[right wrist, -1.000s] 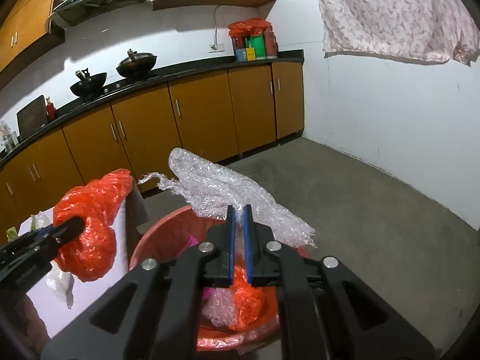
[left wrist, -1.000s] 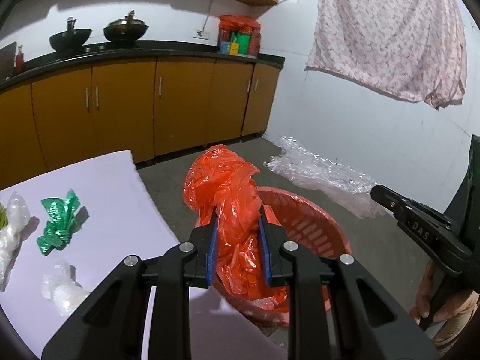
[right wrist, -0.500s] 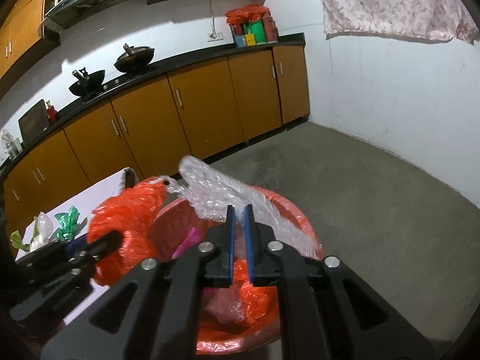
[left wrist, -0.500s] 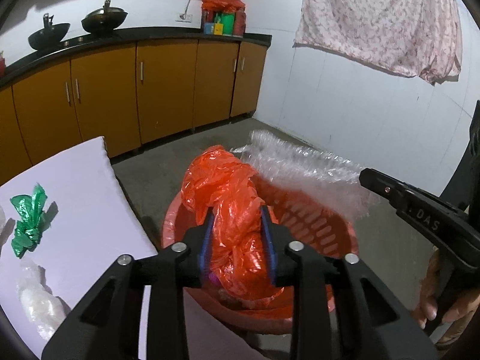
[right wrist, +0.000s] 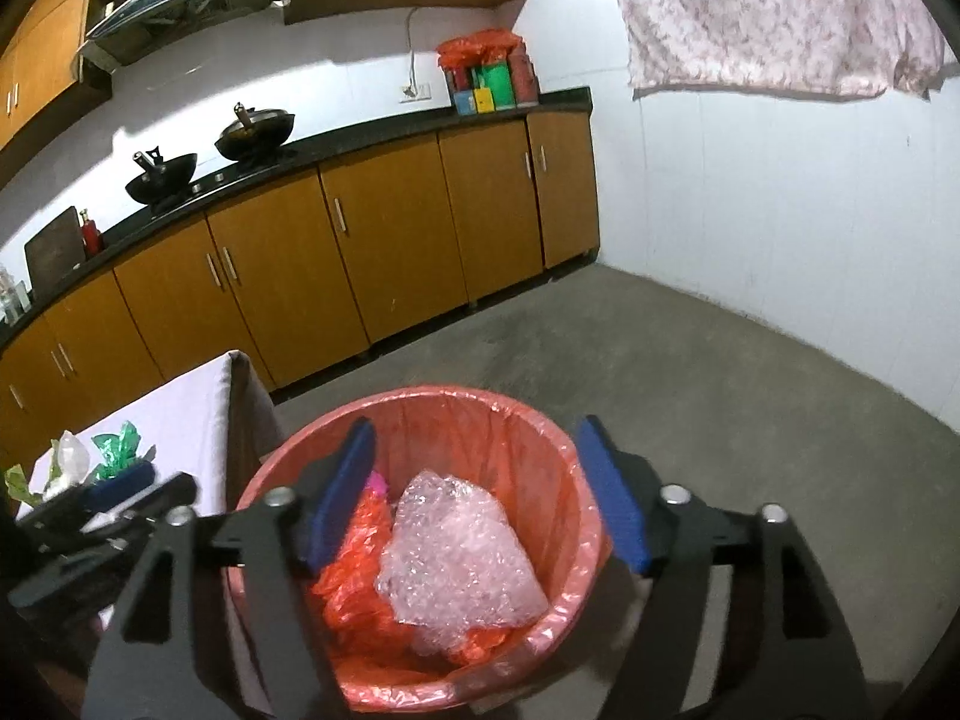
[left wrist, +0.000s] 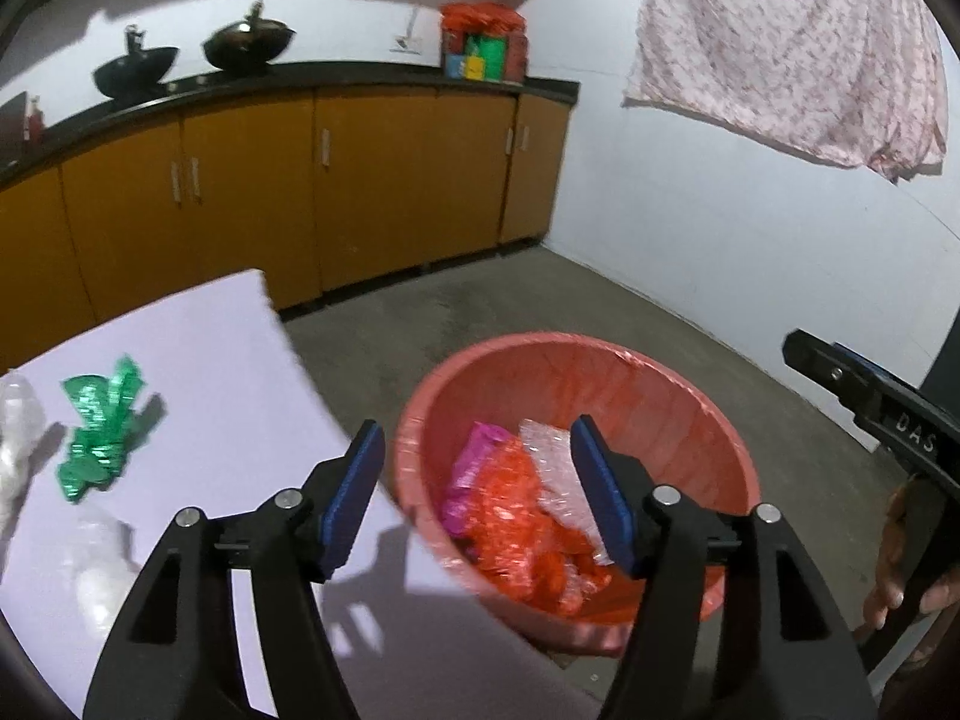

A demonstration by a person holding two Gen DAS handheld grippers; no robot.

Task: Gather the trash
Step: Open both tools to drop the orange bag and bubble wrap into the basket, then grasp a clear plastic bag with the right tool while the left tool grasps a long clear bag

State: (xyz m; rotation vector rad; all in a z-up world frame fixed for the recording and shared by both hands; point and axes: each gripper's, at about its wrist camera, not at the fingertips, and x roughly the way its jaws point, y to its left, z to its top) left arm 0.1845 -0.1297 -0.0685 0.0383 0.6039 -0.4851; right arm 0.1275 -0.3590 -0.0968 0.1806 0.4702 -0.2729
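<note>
Bubble wrap [right wrist: 462, 558] and orange bag [right wrist: 354, 594] in bin [right wrist: 576, 516], below both grippers | left gripper [left wrist: 480, 501], right gripper [right wrist: 480, 495]: jaws opening, empty | table [left wrist: 240, 360]: one green wrapper [left wrist: 99, 429]

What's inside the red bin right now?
The red bin holds a clear bubble wrap wad on top, a crumpled orange-red plastic bag beside it, and a pink scrap. Whatever lies beneath these is covered.
</note>
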